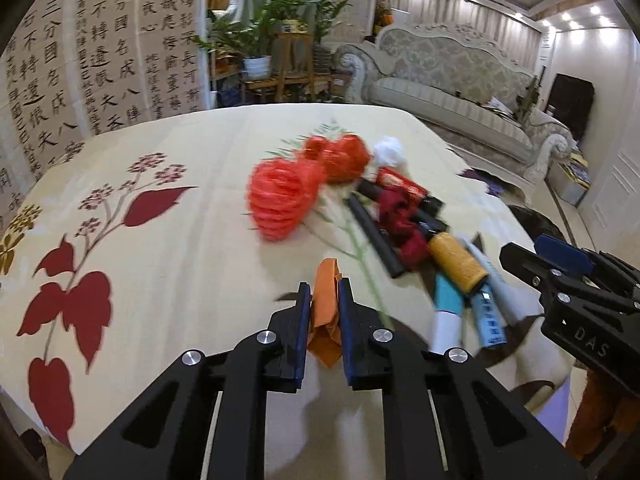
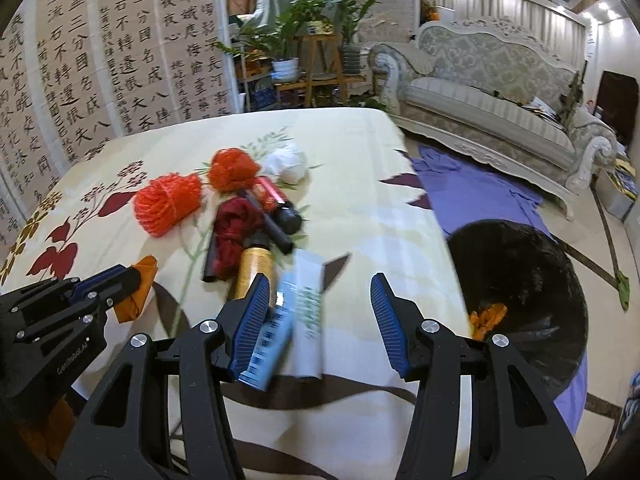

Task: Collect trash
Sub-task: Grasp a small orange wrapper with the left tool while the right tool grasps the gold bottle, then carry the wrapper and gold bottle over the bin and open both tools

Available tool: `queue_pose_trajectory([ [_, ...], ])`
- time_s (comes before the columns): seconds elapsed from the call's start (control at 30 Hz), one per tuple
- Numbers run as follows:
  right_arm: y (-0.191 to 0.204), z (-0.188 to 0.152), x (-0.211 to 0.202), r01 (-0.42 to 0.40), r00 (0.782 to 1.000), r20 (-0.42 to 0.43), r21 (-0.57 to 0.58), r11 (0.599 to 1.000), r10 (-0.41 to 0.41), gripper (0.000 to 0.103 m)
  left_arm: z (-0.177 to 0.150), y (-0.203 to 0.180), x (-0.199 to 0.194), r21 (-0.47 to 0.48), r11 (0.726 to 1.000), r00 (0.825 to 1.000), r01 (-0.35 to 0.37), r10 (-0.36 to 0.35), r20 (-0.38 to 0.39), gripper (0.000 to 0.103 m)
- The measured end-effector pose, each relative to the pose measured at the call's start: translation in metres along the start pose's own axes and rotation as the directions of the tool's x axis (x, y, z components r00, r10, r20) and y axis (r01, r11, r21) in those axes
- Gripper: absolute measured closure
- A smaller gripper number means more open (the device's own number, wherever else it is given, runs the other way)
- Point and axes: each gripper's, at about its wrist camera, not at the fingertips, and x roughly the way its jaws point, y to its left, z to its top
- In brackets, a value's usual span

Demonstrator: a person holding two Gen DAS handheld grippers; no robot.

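Observation:
My left gripper (image 1: 325, 292) is shut on an orange crumpled wrapper (image 1: 326, 320), held just above the table; it also shows in the right wrist view (image 2: 138, 288). My right gripper (image 2: 316, 292) is open and empty above blue and white tubes (image 2: 280, 328). Trash lies on the floral tablecloth (image 1: 160, 240): red mesh nets (image 1: 280, 196), a white paper ball (image 1: 389, 150), a dark red cloth (image 2: 232, 224), black tubes (image 1: 374, 236), a yellow bottle (image 1: 458, 258). A black trash bag (image 2: 528, 280) stands open right of the table, orange scraps inside.
A purple cloth (image 2: 472, 192) lies on the floor beyond the bag. An ornate sofa (image 2: 492, 92) stands at the back right, potted plants (image 2: 304, 28) on wooden stands at the back, a calligraphy screen (image 2: 100, 72) at the left.

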Motion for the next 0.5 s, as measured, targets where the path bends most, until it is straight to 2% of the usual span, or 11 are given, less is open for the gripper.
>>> queue_pose_trajectory([
  [0.17, 0.019, 0.006, 0.011, -0.028, 1.000, -0.012, -0.045, 0.999, 0.028, 0.054, 0.006, 0.024, 0.000, -0.043, 0.998, 0.999, -0.039, 0.039, 0.011, 0.088],
  [0.23, 0.026, 0.008, 0.018, -0.031, 0.999, -0.026, -0.063, 0.998, 0.029, 0.061, 0.007, 0.030, 0.001, -0.053, 0.997, 0.999, -0.049, 0.050, 0.013, 0.088],
  [0.37, 0.033, 0.009, 0.031, -0.028, 0.998, -0.056, -0.078, 0.997, 0.024, 0.063, 0.007, 0.037, 0.003, -0.066, 0.997, 0.999, -0.049, 0.050, 0.011, 0.088],
  [0.5, 0.035, 0.006, 0.040, -0.026, 0.996, -0.085, -0.089, 0.996, 0.018, 0.074, 0.006, 0.038, 0.005, -0.066, 0.997, 0.999, -0.048, 0.049, 0.012, 0.088],
])
